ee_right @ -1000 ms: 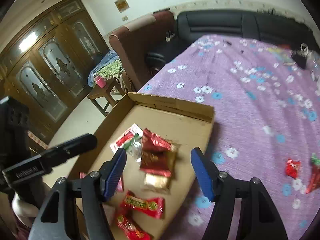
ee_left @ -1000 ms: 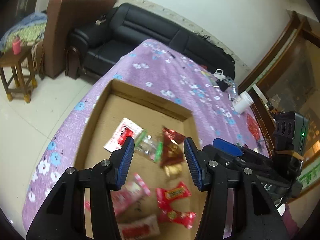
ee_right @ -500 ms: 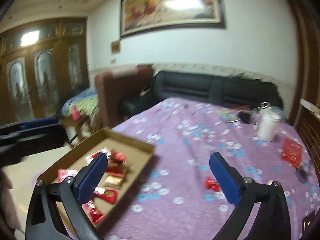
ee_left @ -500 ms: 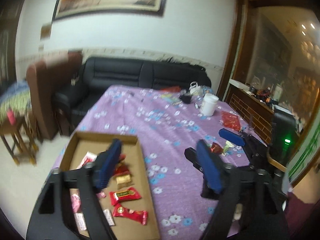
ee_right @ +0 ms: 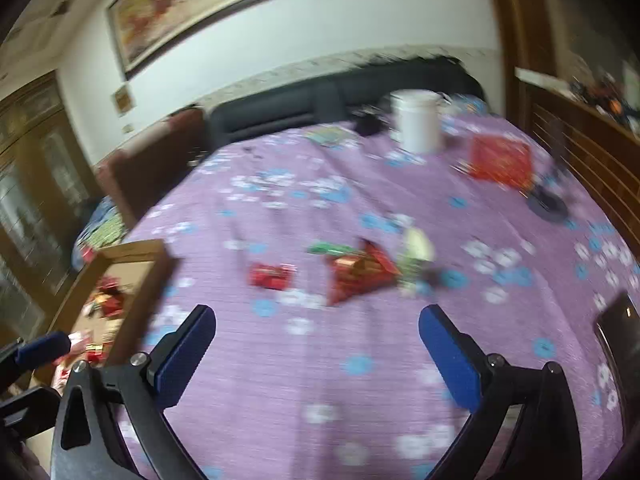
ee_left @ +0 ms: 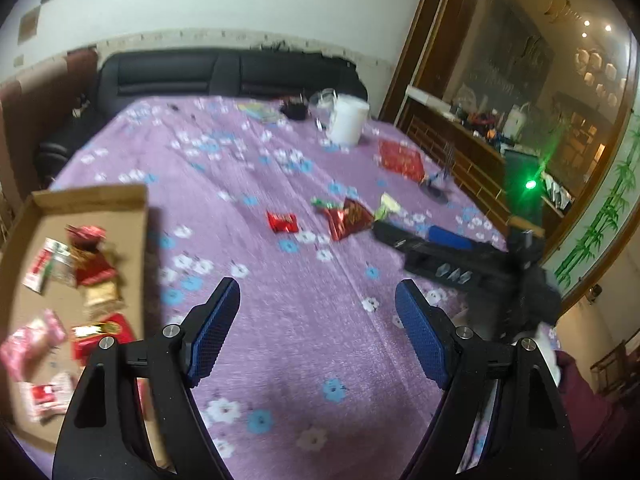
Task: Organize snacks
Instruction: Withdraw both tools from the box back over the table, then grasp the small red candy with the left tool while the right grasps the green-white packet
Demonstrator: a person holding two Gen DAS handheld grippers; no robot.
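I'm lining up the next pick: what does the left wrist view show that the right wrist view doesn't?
Left wrist only: most of the box's contents, clearly; the right gripper at the right.
Right wrist only: the painting; a dark flat thing at the right edge.
Both: the loose snacks, a red packet, a red foil bag, a green one, a pale one, and the white tub.

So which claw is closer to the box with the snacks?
The left claw. The box lies right beside its left finger. The right claw is further off, with purple cloth between it and the box.
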